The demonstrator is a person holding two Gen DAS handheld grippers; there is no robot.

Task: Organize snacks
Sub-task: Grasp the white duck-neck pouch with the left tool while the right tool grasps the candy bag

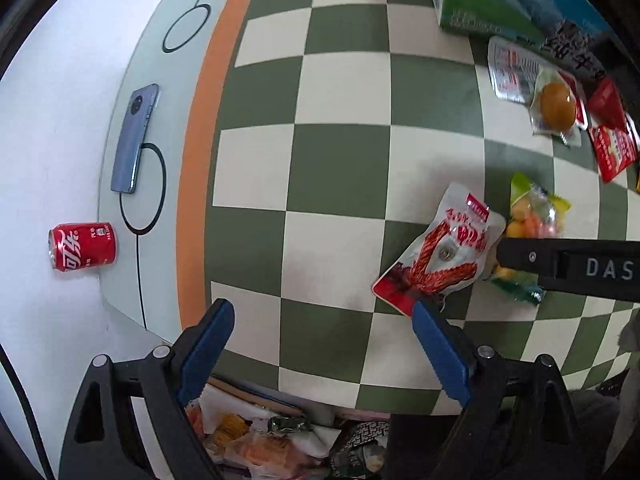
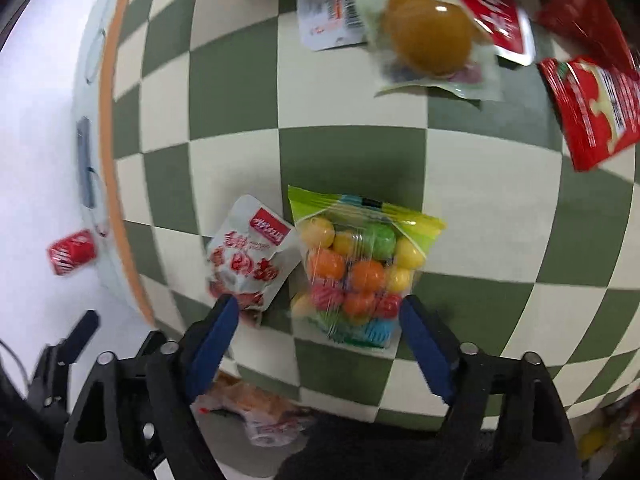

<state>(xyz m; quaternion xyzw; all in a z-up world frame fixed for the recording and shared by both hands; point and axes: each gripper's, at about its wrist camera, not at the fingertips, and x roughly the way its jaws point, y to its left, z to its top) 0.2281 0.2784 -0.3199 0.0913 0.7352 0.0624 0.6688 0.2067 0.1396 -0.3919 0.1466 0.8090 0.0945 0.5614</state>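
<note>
Left gripper (image 1: 322, 312): fingers spread wide, gripping nothing; the right blue pad tip sits at the near corner of the spicy-stick packet.
Right gripper (image 2: 318, 312): fingers spread wide, nothing gripped; the lower end of the candy bag lies between the two blue pads.
Candy bag (image 2: 360, 268): one clear bag of coloured balls with a yellow-green top, flat on the checkered mat (image 1: 340, 160).
Spicy-stick packet (image 1: 440, 252): one white-and-red packet, just left of the candy bag, edges close or touching.
Snacks below table edge (image 1: 260, 440): several wrappers, number unclear.
Middle distance: one egg-like snack in a clear pouch (image 2: 430, 28), lying partly on one white printed packet (image 2: 324, 12).
Red packets (image 2: 592, 112): three red packets counted at the right in the right wrist view.
Far: one green-and-blue box (image 1: 492, 4) at the mat's far edge.
Left side: one phone (image 1: 134, 140) on the pale border, one red cola can (image 1: 82, 246) on its side beyond it.
</note>
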